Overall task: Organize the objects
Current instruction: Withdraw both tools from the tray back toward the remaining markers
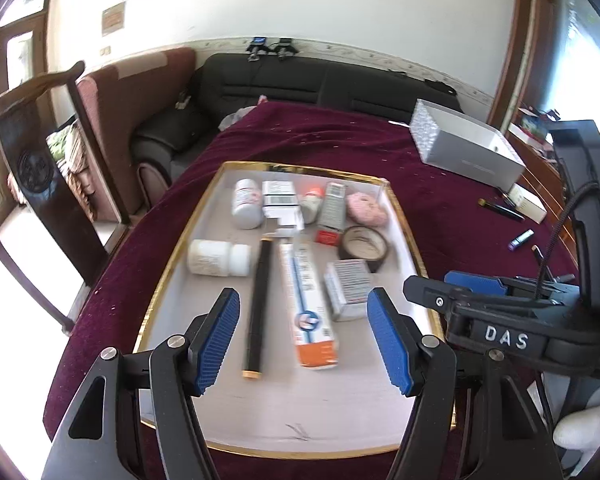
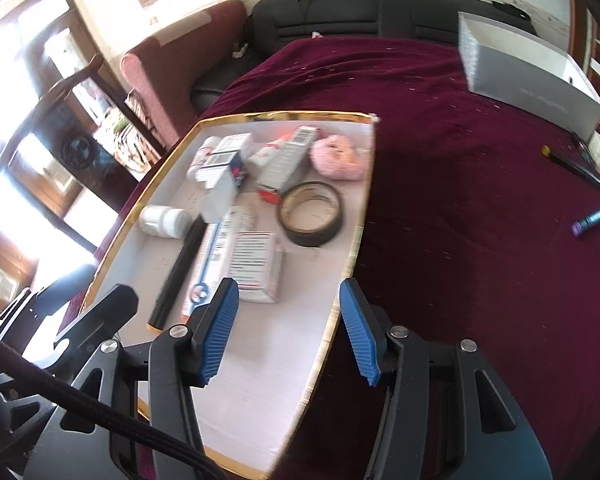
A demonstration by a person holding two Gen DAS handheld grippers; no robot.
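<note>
Counted in the tray (image 1: 404, 216): two bottles (image 1: 247, 204) (image 1: 219, 257), four boxes (image 1: 281, 199) (image 1: 333, 213) (image 1: 309, 307) (image 1: 349, 288), one tape roll (image 1: 365, 246), one black pen (image 1: 257, 307). One grey box (image 1: 466, 148) is seen outside it.

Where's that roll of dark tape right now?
The tape roll lies flat in the gold-rimmed tray, toward its right side in both views, just in front of the pink fuzzy thing and behind a small barcoded box.

Left gripper (image 1: 304, 336) built of black plastic arms, fingers (image 1: 214, 340) faced with ribbed blue pads, silver round screws set at the joints, right gripper (image 2: 288, 330) made alike, "DAS" lettered in white, black braided cable attached, white glove (image 1: 584, 428) worn.
</note>
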